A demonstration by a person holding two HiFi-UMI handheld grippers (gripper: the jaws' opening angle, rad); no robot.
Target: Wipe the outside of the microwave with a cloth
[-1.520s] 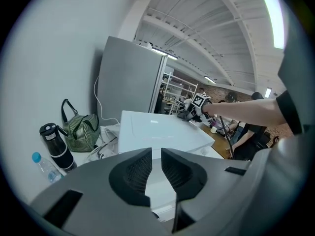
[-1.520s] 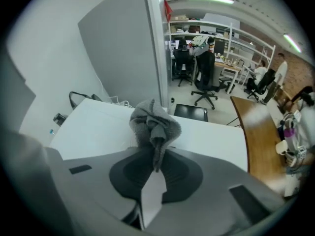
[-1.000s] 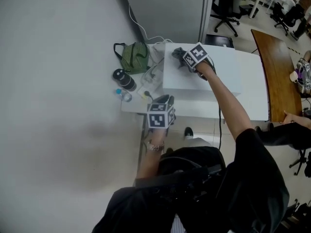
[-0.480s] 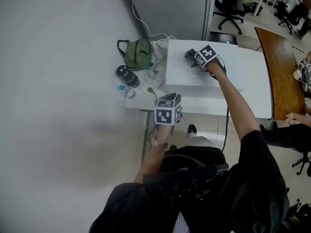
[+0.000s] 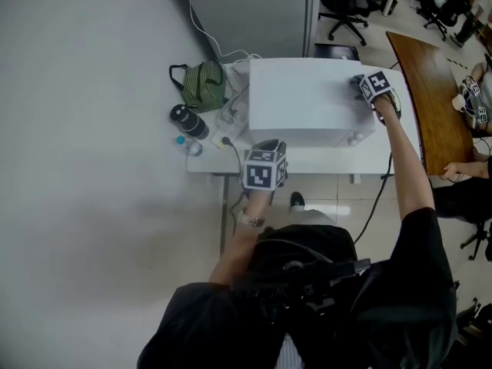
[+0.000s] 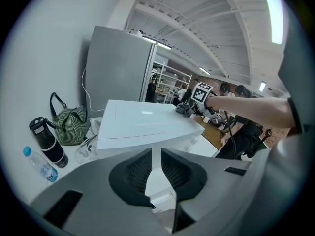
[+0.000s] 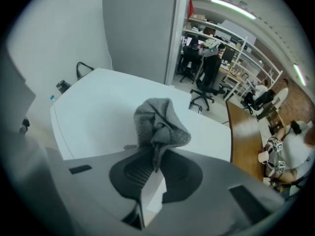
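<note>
The white microwave (image 5: 304,102) stands on a white table (image 5: 307,161); it also shows in the left gripper view (image 6: 138,122) and fills the right gripper view (image 7: 98,107). My right gripper (image 5: 369,89) is at the right end of the microwave's top, shut on a crumpled grey cloth (image 5: 358,84) that rests on that surface. In its own view the cloth (image 7: 160,124) bunches up out of the jaws (image 7: 156,157). My left gripper (image 5: 265,147) hangs in front of the microwave's front left corner, away from it, jaws (image 6: 152,154) shut with nothing between them.
A green striped bag (image 5: 201,85), a black flask (image 5: 188,120) and a small water bottle (image 5: 184,144) sit on the table left of the microwave, with white cables (image 5: 231,114). A grey partition (image 5: 246,14) stands behind. A wooden table (image 5: 430,91) and office chairs (image 5: 342,6) lie to the right.
My right gripper has dragged the cloth across the microwave's top, from its left part to its right end. The left gripper has stayed in front of the microwave.
</note>
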